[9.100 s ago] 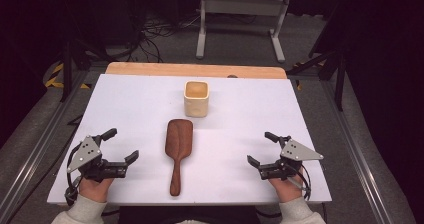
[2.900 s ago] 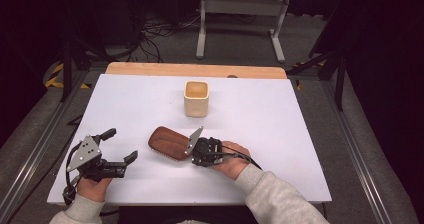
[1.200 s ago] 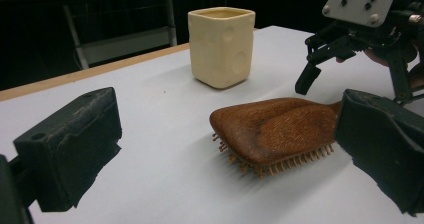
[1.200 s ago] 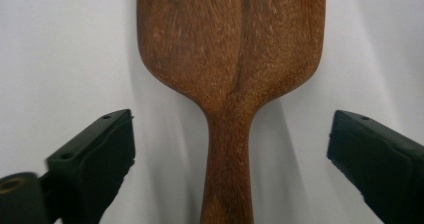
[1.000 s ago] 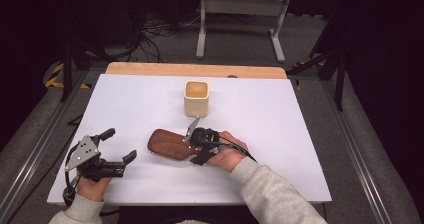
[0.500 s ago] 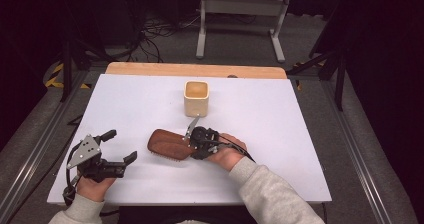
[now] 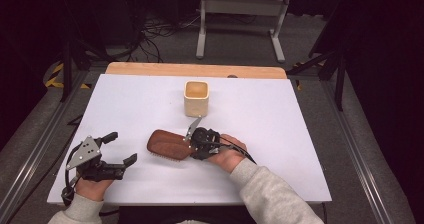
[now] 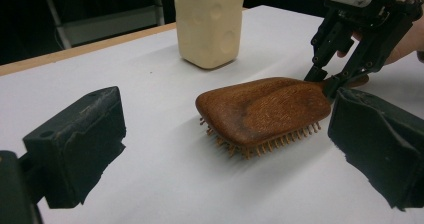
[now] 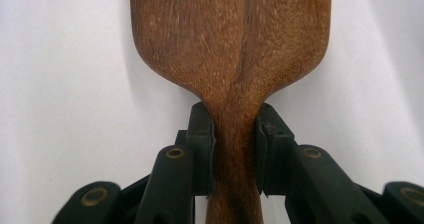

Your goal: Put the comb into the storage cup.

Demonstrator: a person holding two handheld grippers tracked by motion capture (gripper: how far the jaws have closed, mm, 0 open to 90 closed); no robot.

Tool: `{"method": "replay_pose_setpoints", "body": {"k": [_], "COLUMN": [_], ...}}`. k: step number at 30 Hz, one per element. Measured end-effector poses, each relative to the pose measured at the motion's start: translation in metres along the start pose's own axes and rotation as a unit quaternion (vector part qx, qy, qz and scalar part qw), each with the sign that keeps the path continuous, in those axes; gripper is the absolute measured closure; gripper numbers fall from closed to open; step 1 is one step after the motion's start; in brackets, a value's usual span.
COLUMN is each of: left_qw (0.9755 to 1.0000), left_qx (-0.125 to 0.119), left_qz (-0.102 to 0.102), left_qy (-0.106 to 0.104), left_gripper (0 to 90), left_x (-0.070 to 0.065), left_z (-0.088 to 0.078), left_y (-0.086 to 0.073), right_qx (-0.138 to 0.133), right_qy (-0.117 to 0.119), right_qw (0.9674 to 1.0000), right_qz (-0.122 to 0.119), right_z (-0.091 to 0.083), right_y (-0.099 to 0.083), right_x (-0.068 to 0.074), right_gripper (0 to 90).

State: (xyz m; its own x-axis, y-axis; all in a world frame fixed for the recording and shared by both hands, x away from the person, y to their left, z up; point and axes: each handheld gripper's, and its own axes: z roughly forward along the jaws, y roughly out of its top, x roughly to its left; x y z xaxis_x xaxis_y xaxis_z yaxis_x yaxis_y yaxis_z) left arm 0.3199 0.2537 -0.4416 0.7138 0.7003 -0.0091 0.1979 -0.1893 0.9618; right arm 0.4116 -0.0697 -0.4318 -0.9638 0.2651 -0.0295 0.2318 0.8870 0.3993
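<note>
The hairbrush (image 9: 235,49) neck is pinched by the right gripper (image 9: 234,149), evidently for lifting; at 8 o'clock the left gripper (image 7: 117,149) is held spread.

The brush (image 7: 169,145) is laid on the bench (image 7: 300,134) near its middle, bristles down, with the handle pointed right. The cup (image 7: 196,98) is stood just beyond it, apart. The right gripper (image 7: 196,143) is placed at the handle; the left gripper (image 7: 117,151) is set left of the brush, nearer the front edge.
</note>
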Motion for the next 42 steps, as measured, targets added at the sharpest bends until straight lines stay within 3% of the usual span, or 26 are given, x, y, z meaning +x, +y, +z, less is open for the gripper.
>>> {"method": "replay_pose_setpoints", "body": {"k": [10,12,15,16,20,24,28,42], "left_qw": [0.9999,0.9999,0.9998,0.9998,0.9998,0.9997,0.9994,0.9996], "left_qx": [0.0,0.002,0.0,0.0,-0.006,-0.009,-0.012,0.002], "left_qz": [-0.007,-0.009,-0.01,-0.011,-0.01,-0.013,-0.02,-0.012], "left_qy": [-0.013,-0.014,-0.017,-0.017,-0.018,-0.02,-0.025,-0.027], "left_gripper": [4.5,3.7,3.5,2.6,1.9,0.9,0.6,0.5], "left_x": [0.0,0.0,0.0,0.0,-0.001,-0.001,-0.001,-0.003], "left_z": [0.0,0.001,0.002,0.002,0.003,0.004,0.005,0.008], "left_y": [0.0,0.0,0.0,0.001,0.001,0.001,0.003,0.005], "right_qx": [-0.045,-0.074,-0.085,-0.103,-0.131,-0.166,-0.187,-0.279], "right_qy": [-0.011,-0.022,-0.024,-0.032,-0.043,-0.052,-0.058,-0.088], "right_qw": [0.9989,0.997,0.996,0.9942,0.9905,0.9847,0.9806,0.9561], "right_qz": [-0.01,-0.008,-0.006,-0.005,-0.003,0.003,0.006,0.021], "right_z": [-0.012,-0.022,-0.025,-0.03,-0.036,-0.043,-0.046,-0.05], "right_y": [-0.002,-0.005,-0.006,-0.009,-0.013,-0.02,-0.024,-0.047], "right_x": [0.006,0.007,0.008,0.009,0.012,0.014,0.017,0.028], "right_gripper": [72.9,72.9,72.9,72.9,72.9,72.9,72.8,72.8]}}
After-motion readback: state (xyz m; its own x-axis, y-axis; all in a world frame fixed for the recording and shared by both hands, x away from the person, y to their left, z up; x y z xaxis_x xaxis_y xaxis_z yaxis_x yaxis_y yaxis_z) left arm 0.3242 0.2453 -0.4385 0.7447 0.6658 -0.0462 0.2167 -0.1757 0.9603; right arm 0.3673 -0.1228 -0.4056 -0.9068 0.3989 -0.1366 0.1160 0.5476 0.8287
